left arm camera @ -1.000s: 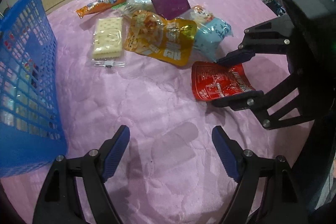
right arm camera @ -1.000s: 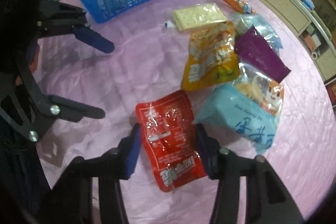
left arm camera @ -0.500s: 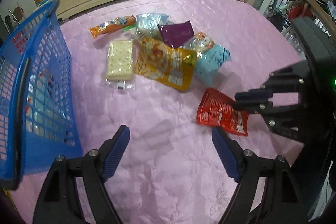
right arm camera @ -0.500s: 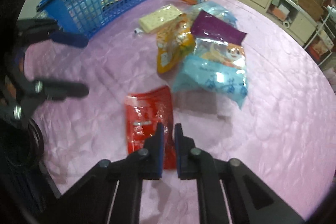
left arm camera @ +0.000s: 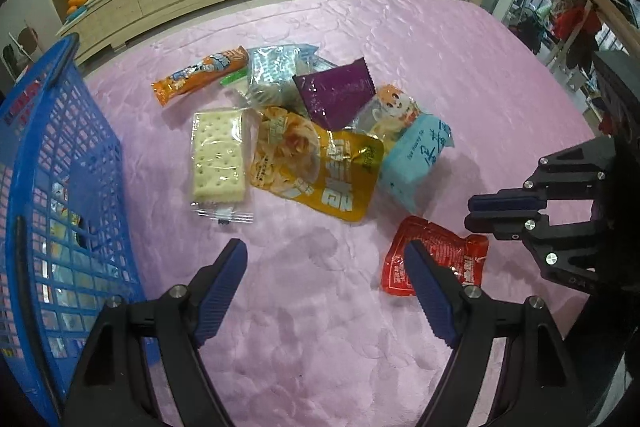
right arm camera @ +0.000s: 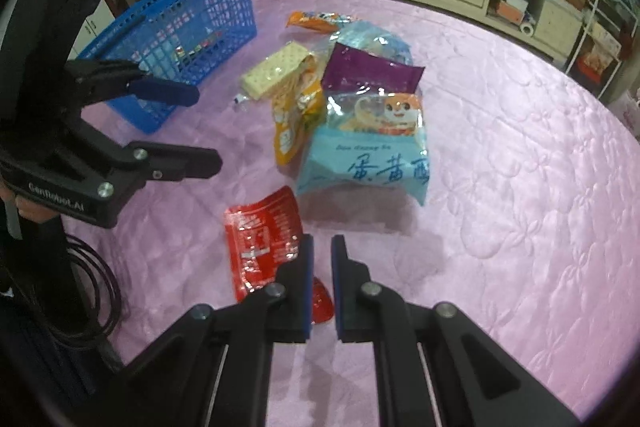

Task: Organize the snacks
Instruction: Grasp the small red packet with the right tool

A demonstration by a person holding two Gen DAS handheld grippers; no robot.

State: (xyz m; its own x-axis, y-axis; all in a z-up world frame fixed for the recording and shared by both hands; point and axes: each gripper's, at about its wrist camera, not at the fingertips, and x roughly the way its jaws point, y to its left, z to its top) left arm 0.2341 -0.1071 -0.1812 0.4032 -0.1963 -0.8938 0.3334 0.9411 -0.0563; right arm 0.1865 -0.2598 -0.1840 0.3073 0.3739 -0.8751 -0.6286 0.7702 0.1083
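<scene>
On the pink cover (left arm camera: 320,307): red snack packet (right arm camera: 260,239) pinched at its edge by the right gripper (right arm camera: 322,259), ready for the blue basket (left arm camera: 52,187). Left gripper (left arm camera: 326,291) spread wide, holding nothing, waiting beside.

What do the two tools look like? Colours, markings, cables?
Both the left tool and the right tool are black linkage frames with silver pivot screws and ribbed blue pads. The left one carries white "GenRobot.AI" lettering and black cables.

Red packet (right arm camera: 262,239) — glossy crinkled foil. Basket (left arm camera: 60,163): blue plastic lattice. Pink cover (left arm camera: 320,327) — soft quilted cloth with slight sheen.
</scene>
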